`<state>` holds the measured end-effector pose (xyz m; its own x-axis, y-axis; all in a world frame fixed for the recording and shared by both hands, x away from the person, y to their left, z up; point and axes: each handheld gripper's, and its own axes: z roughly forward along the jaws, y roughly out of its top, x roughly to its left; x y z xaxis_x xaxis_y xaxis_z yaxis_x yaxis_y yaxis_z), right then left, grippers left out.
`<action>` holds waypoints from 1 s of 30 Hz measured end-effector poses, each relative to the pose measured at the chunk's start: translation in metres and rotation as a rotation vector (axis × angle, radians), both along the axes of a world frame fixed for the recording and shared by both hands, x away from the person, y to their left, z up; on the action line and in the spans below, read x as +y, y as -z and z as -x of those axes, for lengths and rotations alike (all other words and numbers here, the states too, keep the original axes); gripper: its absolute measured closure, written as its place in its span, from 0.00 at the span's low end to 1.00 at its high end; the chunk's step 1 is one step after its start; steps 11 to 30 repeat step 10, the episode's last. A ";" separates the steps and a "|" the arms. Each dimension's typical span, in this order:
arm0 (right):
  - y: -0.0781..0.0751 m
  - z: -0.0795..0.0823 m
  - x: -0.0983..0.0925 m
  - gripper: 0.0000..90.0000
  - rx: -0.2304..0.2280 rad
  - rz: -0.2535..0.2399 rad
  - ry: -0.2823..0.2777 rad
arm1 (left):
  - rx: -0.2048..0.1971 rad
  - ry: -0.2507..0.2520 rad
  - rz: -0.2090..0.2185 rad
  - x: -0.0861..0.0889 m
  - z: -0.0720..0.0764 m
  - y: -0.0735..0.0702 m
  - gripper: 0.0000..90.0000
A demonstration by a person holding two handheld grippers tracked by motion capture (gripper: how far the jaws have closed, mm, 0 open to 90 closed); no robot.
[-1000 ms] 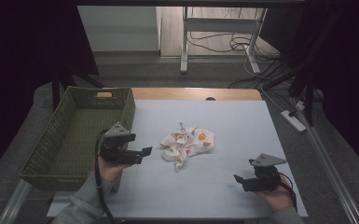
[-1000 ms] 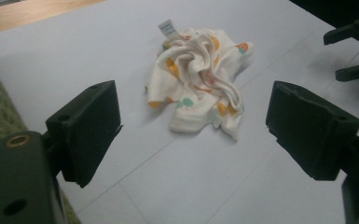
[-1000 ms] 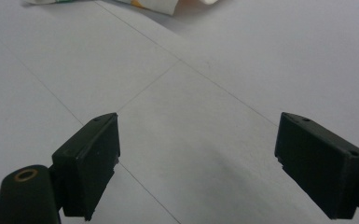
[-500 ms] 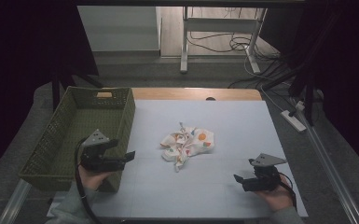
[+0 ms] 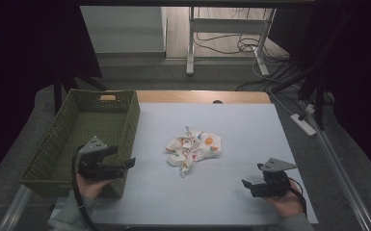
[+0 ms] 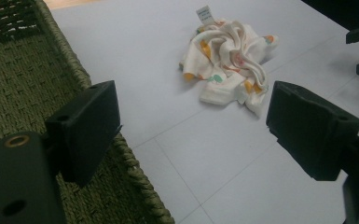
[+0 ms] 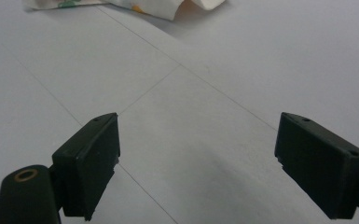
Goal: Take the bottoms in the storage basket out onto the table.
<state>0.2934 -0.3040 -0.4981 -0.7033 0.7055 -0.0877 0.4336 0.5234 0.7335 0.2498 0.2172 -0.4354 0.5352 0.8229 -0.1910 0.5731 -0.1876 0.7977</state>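
While both hands rest at the near edge of the desk [image 5: 250, 120], the entries run from near to far.

Item 1, right gripper [image 5: 246, 185]: near right, held low over the pale desk surface and aimed left toward the centre. Jaws stand wide apart with nothing between them; in the right gripper view they frame bare desk, and a corner of the cloth lies at the far top edge. Judged to be parked clear of the work.

Item 2, left gripper [image 5: 129, 163]: near left, over the near right corner of the basket, pointing right. Jaws wide apart, empty. In the left gripper view the cloth lies ahead between the two jaws, so the aim seems lined up for a reach.

Item 3, cloth [image 5: 194, 147]: a small white garment with orange, green and red print, crumpled in a loose heap at the middle of the desk, between the grippers and well apart from both. A label tag sticks up at its far side. Bunched folds should offer an easy pinch.

Item 4, basket [image 5: 135, 113]: green woven, rectangular, on the left side, long axis near to far. Its place beside the cloth suggests it is the receptacle.
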 end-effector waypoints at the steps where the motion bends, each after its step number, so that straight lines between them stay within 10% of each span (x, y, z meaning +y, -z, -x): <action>1: 0.000 0.000 0.000 0.16 0.000 0.001 -0.001 | -0.001 0.000 0.001 0.000 0.000 0.000 0.19; 30: 0.000 0.000 0.000 0.16 -0.002 -0.005 -0.001 | -0.009 0.002 -0.002 -0.001 0.001 -0.002 0.18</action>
